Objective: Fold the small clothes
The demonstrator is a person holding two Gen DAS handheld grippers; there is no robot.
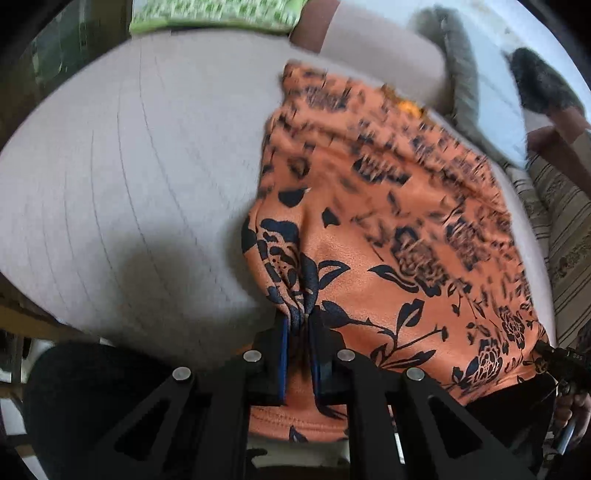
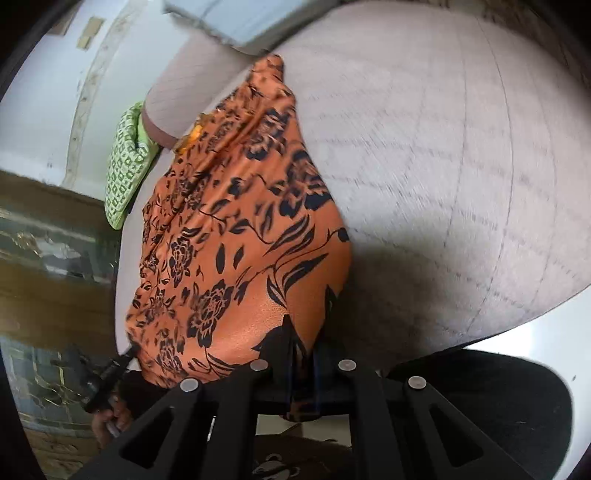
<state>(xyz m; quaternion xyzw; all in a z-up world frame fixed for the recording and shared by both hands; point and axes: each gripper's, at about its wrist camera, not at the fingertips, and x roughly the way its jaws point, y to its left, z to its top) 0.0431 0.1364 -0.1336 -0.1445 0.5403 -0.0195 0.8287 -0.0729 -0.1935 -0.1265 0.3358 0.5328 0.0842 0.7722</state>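
Note:
An orange garment with a dark floral print (image 1: 388, 221) lies stretched over a pale grey mattress (image 1: 129, 184). My left gripper (image 1: 299, 332) is shut on the garment's near left corner, cloth bunched between its blue pads. In the right wrist view the same garment (image 2: 229, 229) runs away from me, and my right gripper (image 2: 303, 354) is shut on its near right corner. The other gripper shows at the garment's far near corner in each view: the right one in the left wrist view (image 1: 557, 356), the left one in the right wrist view (image 2: 110, 373). Both views are motion-blurred.
A green patterned cloth (image 1: 218, 14) lies at the far end of the mattress, also in the right wrist view (image 2: 125, 166). A grey pillow (image 1: 461, 81) and a striped cushion (image 1: 554, 206) lie to the right. The mattress (image 2: 443, 166) extends right of the garment.

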